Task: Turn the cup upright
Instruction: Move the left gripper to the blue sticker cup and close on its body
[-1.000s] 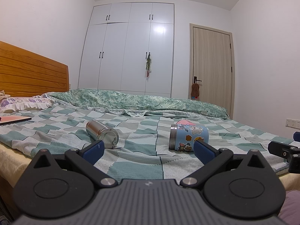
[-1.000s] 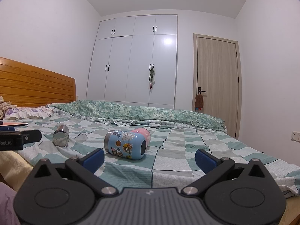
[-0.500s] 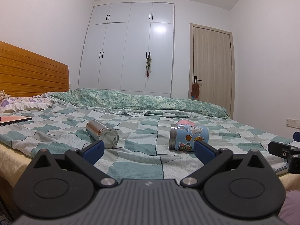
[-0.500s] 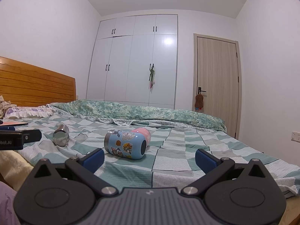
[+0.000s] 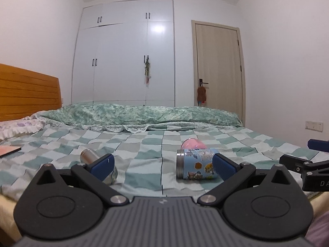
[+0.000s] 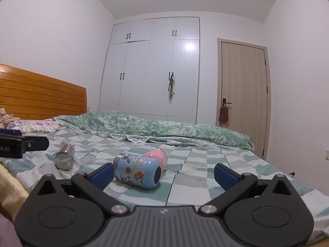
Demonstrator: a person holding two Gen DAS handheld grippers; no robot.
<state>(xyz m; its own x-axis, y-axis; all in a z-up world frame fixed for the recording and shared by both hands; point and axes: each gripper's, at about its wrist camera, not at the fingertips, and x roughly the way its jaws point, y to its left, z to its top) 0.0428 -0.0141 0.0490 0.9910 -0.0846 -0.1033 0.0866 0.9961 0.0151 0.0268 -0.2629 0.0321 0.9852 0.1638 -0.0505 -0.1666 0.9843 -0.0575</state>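
A light blue cup with cartoon stickers [image 5: 195, 164] [image 6: 137, 170] lies on its side on the checked bedspread [image 5: 148, 144]. A pink cup [image 5: 192, 144] [image 6: 156, 157] lies right behind it. A steel cup [image 5: 90, 156] [image 6: 64, 158] lies on its side to the left. My left gripper [image 5: 162, 165] is open and empty, short of the cups; its right finger overlaps the blue cup in view. My right gripper [image 6: 163, 175] is open and empty, with the blue cup just ahead between its fingers. Each gripper shows at the edge of the other's view.
A rolled green quilt [image 5: 139, 113] lies along the far side of the bed. A pillow [image 5: 18, 126] and a flat reddish item [image 5: 8, 150] are at the left by the wooden headboard [image 6: 41, 96]. White wardrobe and door stand behind.
Both grippers have moved forward over the bed, closer to the cups. The cups have not moved. Both stay open.
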